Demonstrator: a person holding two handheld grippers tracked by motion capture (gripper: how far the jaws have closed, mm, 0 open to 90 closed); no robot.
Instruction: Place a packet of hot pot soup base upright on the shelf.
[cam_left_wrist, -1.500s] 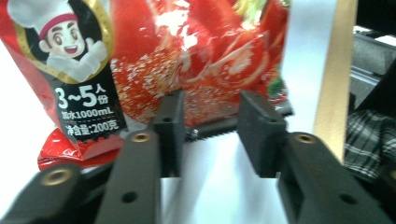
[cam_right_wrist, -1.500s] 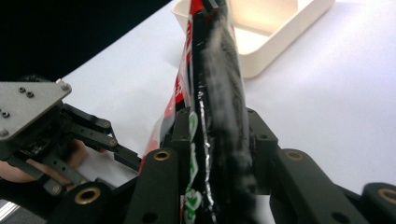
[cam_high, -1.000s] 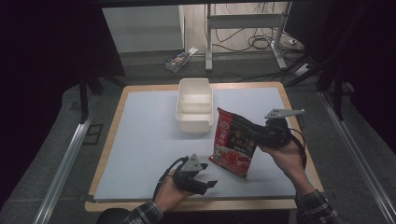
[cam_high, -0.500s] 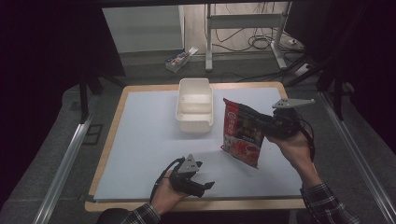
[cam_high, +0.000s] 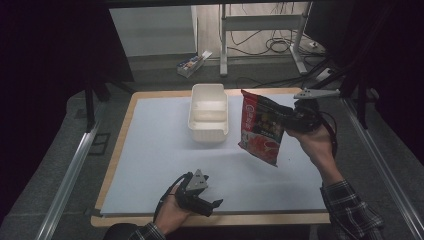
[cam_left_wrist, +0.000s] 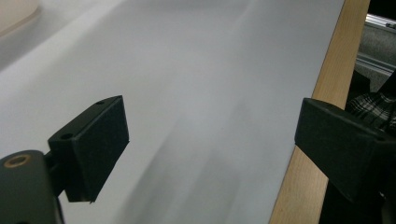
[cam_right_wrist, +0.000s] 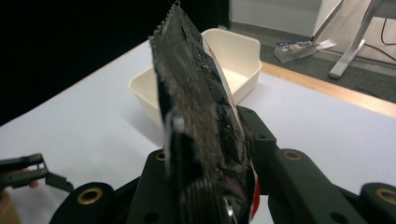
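Just to the right of the white tray (cam_high: 208, 120), lifted clear of the tabletop (cam_high: 150, 150), the red snack bag (cam_high: 261, 127) hangs pinched by its right edge in the right tool (cam_high: 292, 120), its long axis running top to bottom with the lower end swung slightly toward the person. The tray's open compartments lie to the bag's left, so the right tool is by far the nearer 1. The left tool (cam_high: 207, 204) rests well short of the tray at the near edge, its jaws having just spread wide with nothing between them.
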